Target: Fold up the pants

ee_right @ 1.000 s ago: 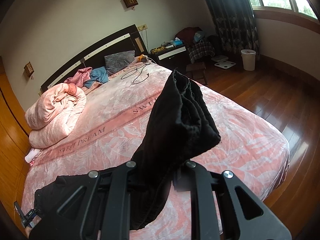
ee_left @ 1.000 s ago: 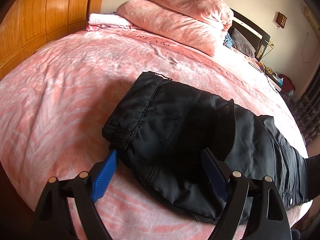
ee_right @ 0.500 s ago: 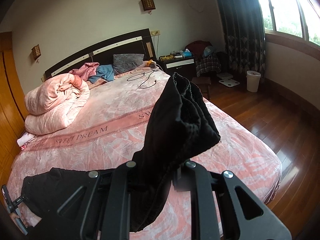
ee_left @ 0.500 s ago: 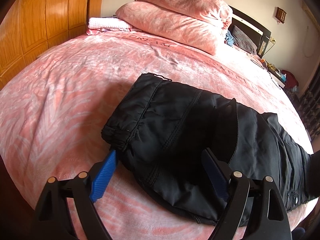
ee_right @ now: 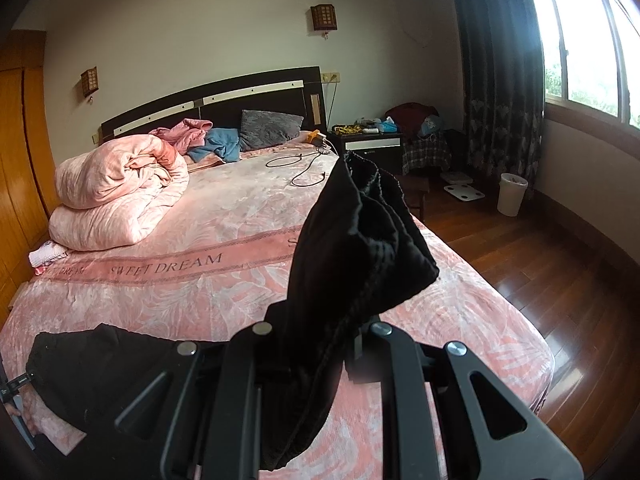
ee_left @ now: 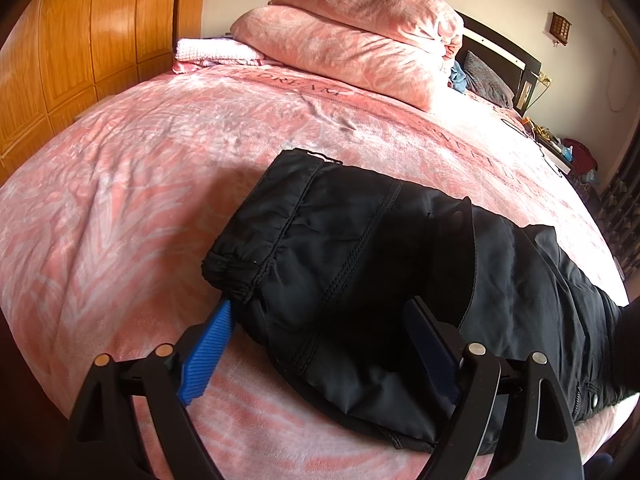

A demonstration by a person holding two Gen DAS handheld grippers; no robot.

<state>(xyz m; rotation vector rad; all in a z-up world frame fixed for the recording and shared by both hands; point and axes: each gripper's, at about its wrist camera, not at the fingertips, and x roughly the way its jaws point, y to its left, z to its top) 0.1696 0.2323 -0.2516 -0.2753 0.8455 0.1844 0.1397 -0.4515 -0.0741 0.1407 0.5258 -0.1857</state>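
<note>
My black pants (ee_left: 380, 264) lie across the near edge of a pink bedspread (ee_left: 160, 168), their long axis running side to side in front of me. The waistband end sits flat on the bed toward my left side; the leg end is lifted off the bed on my right.

My left gripper (ee_left: 320, 344) is spread wide and hangs just over the waistband corner. One blue pad (ee_left: 208, 356) sits beside the gathered elastic edge, the other finger over the dark cloth (neither presses on it, as far as I can see), so this hand grips nothing.

My right gripper (ee_right: 316, 352) is clamped tight on the bunched leg cuffs (ee_right: 360, 240), which stand up above the fingers like a dark plume, raised clear of the bedspread. From there the cloth drops and trails back toward the flat waistband part at the lower left of that view.

What the fold turns on, I judge: the held cuffs must travel along the long axis, from my right toward the waistband on my left. My right hand carries the cloth; my left is the nearer one to the landing spot and could pin it.

A rolled pink quilt (ee_right: 116, 192) lies well apart, near the headboard.
</note>
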